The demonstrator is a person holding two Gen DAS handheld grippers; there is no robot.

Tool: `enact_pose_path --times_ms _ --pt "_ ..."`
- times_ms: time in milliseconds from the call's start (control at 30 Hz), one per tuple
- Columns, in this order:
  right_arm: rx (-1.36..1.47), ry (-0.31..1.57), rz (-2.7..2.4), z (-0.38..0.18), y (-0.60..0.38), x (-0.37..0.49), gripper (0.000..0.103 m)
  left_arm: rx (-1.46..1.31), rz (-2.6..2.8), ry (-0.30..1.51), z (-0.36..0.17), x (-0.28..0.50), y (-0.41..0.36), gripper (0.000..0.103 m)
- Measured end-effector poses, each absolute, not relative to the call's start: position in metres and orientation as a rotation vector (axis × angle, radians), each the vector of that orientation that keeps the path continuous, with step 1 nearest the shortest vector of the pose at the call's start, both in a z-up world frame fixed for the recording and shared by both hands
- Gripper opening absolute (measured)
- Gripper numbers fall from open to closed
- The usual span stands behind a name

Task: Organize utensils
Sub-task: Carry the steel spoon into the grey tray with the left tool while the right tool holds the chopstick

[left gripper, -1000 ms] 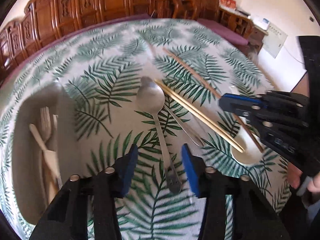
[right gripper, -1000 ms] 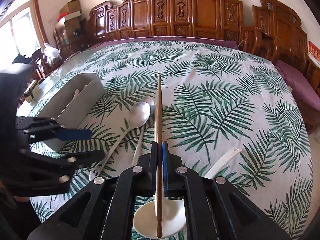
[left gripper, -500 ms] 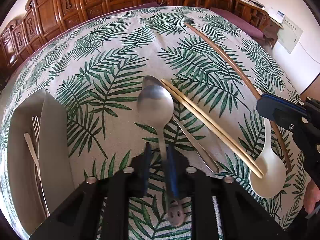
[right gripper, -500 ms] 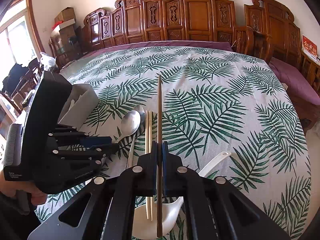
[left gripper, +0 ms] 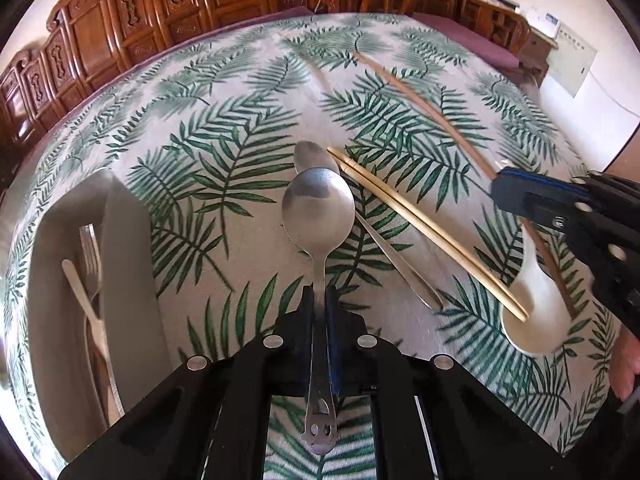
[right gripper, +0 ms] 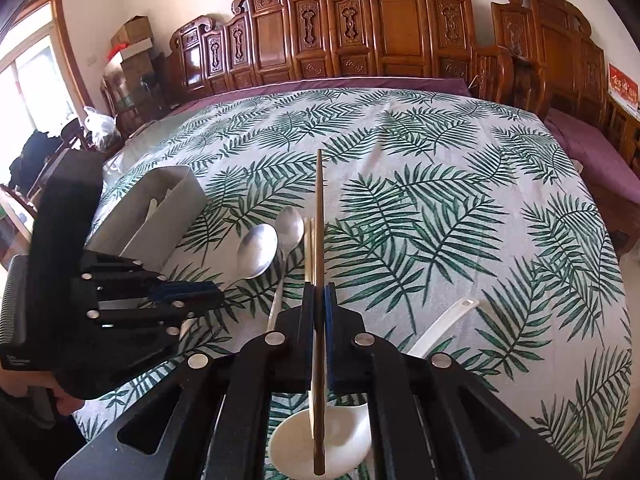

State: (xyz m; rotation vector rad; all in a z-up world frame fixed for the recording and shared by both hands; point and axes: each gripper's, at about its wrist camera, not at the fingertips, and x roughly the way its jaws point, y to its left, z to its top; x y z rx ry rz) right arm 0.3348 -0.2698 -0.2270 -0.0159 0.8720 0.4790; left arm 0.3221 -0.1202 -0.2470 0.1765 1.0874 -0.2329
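My left gripper [left gripper: 319,300] is shut on the handle of a large steel spoon [left gripper: 318,212] and holds it lifted above the leaf-print tablecloth; it shows in the right wrist view [right gripper: 257,252] too. My right gripper [right gripper: 319,294] is shut on a brown chopstick [right gripper: 319,216] that points forward; the same stick shows in the left wrist view [left gripper: 424,110]. A smaller steel spoon [left gripper: 372,232], a pale chopstick pair [left gripper: 424,232] and a white ceramic spoon [left gripper: 532,312] lie on the cloth. A grey utensil box [left gripper: 124,280] at the left holds forks.
The grey box also shows in the right wrist view [right gripper: 160,216], at the left behind my left gripper [right gripper: 188,298]. Carved wooden chairs [right gripper: 360,40] line the table's far side. The tablecloth [right gripper: 440,200] stretches far and right of the utensils.
My left gripper closed on the large spoon's handle and lifted it off the cloth. My right gripper kept hold of the brown chopstick and rose slightly.
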Motion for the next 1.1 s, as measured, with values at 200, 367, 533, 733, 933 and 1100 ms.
enact_pose_path --times_ms 200,367,533,733,933,1100 --pt "-0.027 0.881 0.495 -0.229 -0.261 0.331 0.006 0.148 -0.255 1.039 -0.228 0.303 -0.107 0.005" --pt "-0.017 0.869 0.513 -0.225 -0.253 0.325 0.006 0.134 -0.275 0.993 -0.206 0.294 -0.092 0.005" --pt "-0.014 0.863 0.522 -0.223 -0.245 0.319 0.006 0.115 -0.285 0.954 -0.188 0.291 -0.073 0.005" --pt "-0.019 0.86 0.519 -0.222 -0.237 0.315 0.006 0.094 -0.277 0.91 -0.172 0.289 -0.048 0.005" --pt "-0.02 0.857 0.53 -0.221 -0.229 0.311 0.006 0.036 -0.239 0.878 -0.165 0.289 -0.015 0.005" --pt "-0.02 0.872 0.53 -0.224 -0.222 0.311 0.006 -0.004 -0.201 0.868 -0.165 0.293 0.012 0.005"
